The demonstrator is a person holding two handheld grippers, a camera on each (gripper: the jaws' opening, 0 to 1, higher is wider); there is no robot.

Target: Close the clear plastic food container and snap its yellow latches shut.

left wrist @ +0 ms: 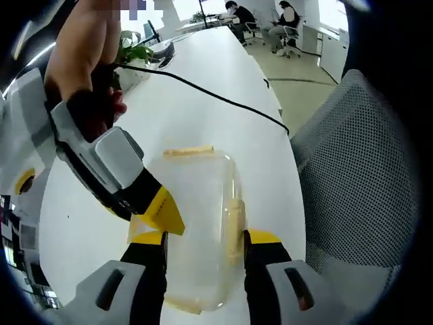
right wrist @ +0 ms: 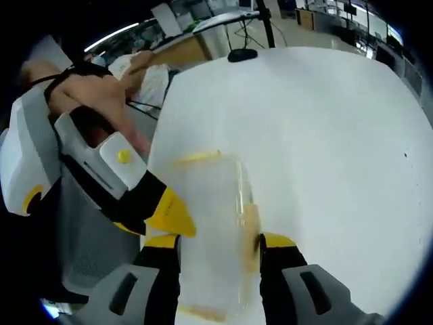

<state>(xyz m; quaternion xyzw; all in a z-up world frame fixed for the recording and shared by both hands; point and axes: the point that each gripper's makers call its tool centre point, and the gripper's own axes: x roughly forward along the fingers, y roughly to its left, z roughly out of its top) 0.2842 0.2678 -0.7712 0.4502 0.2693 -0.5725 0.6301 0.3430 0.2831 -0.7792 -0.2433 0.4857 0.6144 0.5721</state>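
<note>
We see one container (left wrist: 196,223) on the table (left wrist: 223,88), long axis along our open left gripper (left wrist: 203,237); right gripper (right wrist: 220,244) jaws open too.

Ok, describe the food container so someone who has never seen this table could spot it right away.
Start at the long white table with a black cable trailing across it. Near its edge, beside the grey mesh chair, lies the clear plastic container, with the left gripper straddling it. Its see-through body and pale yellow latches set it apart from everything else on the tabletop.
</note>
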